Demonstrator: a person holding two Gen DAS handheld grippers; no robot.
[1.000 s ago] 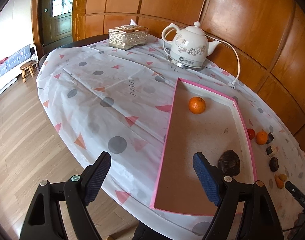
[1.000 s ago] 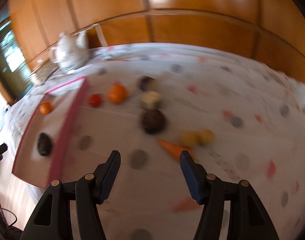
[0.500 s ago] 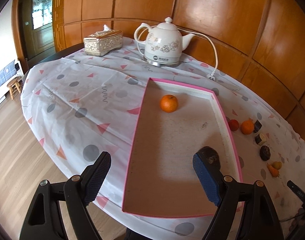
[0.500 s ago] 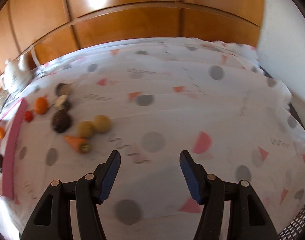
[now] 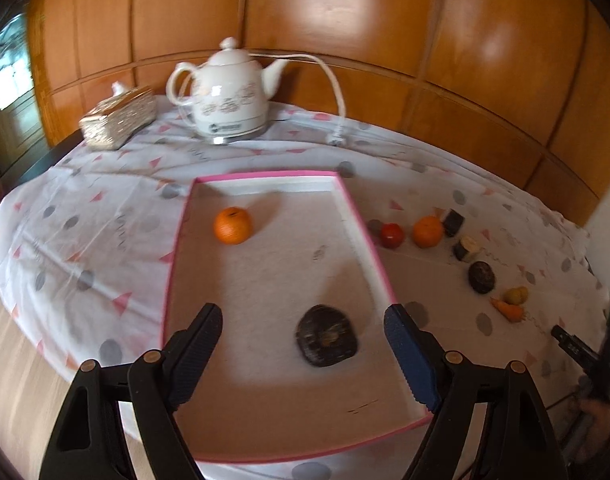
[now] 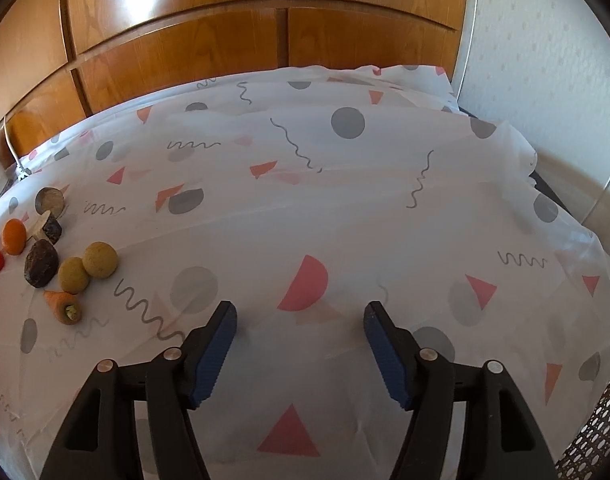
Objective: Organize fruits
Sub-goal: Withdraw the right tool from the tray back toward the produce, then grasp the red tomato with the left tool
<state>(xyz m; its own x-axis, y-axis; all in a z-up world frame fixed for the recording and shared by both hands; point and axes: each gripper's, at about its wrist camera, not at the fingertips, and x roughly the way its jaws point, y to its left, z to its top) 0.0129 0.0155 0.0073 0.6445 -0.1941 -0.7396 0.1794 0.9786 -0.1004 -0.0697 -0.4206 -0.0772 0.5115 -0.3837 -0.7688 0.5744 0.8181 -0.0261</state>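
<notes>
Tray (image 5: 361,224): pink-rimmed, flat on the bench (image 6: 345,220); holds an orange (image 5: 232,225) near its far end and a dark fruit (image 5: 327,335) near its near right side.
Left gripper (image 5: 303,344): above the tray's near end, jaws wide and just closing slightly — the dark fruit lies between them in view, untouched by the pads.
Right gripper (image 6: 300,344): over bare patterned cloth, jaws wide, just opening, nothing between them.
Loose fruits: outside the tray to its right — small red fruit (image 5: 392,235), second orange (image 5: 427,231), dark lump (image 6: 41,268), two yellowish balls (image 6: 87,266), carrot (image 6: 63,306).
Kettle (image 5: 229,96): beyond the tray, beside a tissue box (image 5: 119,116).
</notes>
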